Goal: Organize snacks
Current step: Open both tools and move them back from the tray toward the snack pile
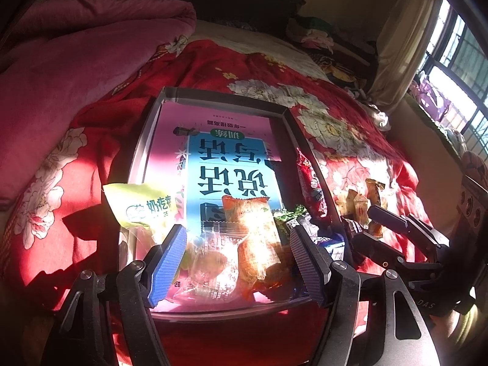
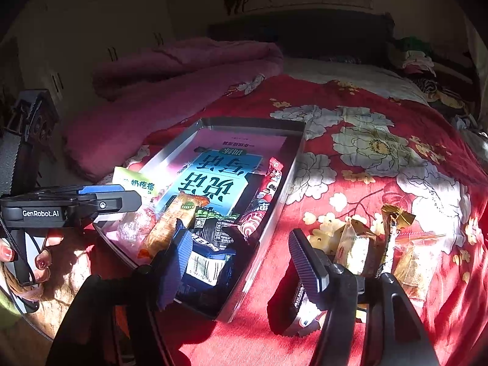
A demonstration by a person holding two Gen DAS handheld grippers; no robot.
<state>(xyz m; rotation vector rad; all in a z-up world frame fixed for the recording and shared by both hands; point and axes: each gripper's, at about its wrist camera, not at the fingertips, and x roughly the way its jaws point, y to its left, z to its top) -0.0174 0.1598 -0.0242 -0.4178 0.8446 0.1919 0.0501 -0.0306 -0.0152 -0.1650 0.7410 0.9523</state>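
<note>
1. Left wrist view: the left tongs [image 1: 238, 259] stand wide open over the near end of the box [image 1: 224, 96] on the bed [image 1: 350, 140]; the orange pack [image 1: 259, 238] and the clear pack [image 1: 210, 262] lie between the pads [image 1: 169, 265] untouched, nothing gripped.
2. The right tongs [image 2: 241, 262] are also parted and hold nothing, straddling the box's near right wall, the blue pack [image 2: 207, 267] below the left pad.
3. Judged step: snacks are being dropped into the box, and the next pick is likely the loose heap [image 2: 366, 244] on the bedspread right of the box.
4. To do it well: lift the right tongs clear of the box wall before swinging right, so the wall is not dragged; close on one wrapper's body, not its crimped tail, which could slip.
5. Keep the left tongs high; the yellow-green pack [image 1: 143, 206] leans over the left wall and a nudge could tip it out.
6. Count, box: one yellow-green pack, one clear, one orange, one dark pack [image 2: 213, 228], one blue, one long red stick [image 2: 262, 198], six visible.
7. Count, heap: at least four gold-and-tan wrapped pieces; overlap hides the exact number.
8. One printed sheet [image 1: 231, 152] lines the box floor.
</note>
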